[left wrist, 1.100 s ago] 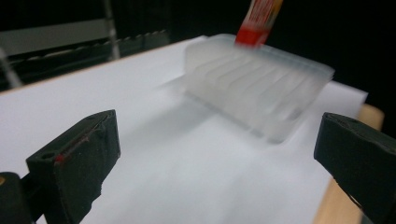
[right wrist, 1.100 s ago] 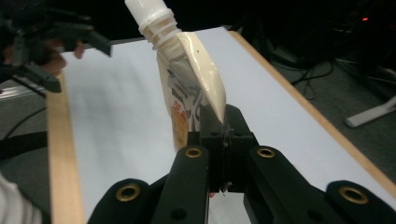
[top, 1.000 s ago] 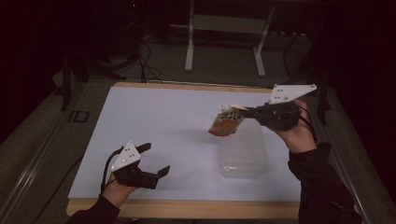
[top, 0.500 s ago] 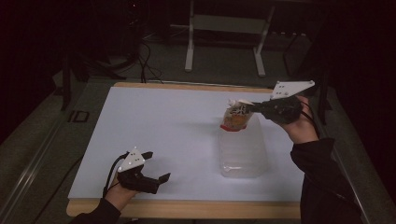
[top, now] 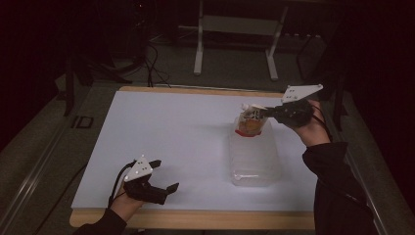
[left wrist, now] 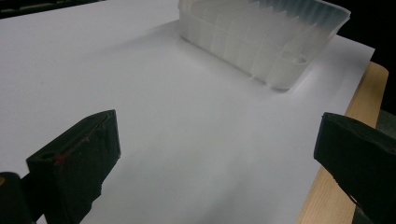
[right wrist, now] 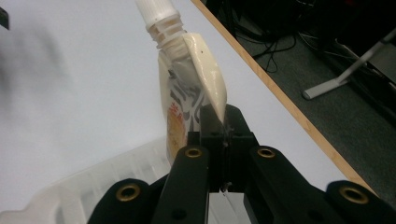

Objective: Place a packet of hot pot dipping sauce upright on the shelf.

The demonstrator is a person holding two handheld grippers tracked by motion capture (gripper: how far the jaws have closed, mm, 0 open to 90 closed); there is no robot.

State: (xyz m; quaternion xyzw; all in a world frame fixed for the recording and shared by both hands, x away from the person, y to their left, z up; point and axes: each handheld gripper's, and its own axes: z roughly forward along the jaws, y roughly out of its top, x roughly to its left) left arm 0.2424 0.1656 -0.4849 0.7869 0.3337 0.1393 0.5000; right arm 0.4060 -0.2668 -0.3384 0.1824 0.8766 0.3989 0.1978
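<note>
Clenched on just the side seam of the spouted pouch (top: 251,121) above the clear plastic bin (top: 254,159) on the worktop (top: 171,127), the right claw (top: 268,113) could let it slip or swing past the rim, while the left claw (top: 164,176) hangs released

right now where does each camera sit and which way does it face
High view: above the person's table edge, looking forward and down; both hands, left gripper, right gripper show.
Left gripper view: on the left gripper, facing the bin; its open jaws show.
Right gripper view: on the right gripper, facing the pouch; its shut jaws show.
All share the bin.
</note>
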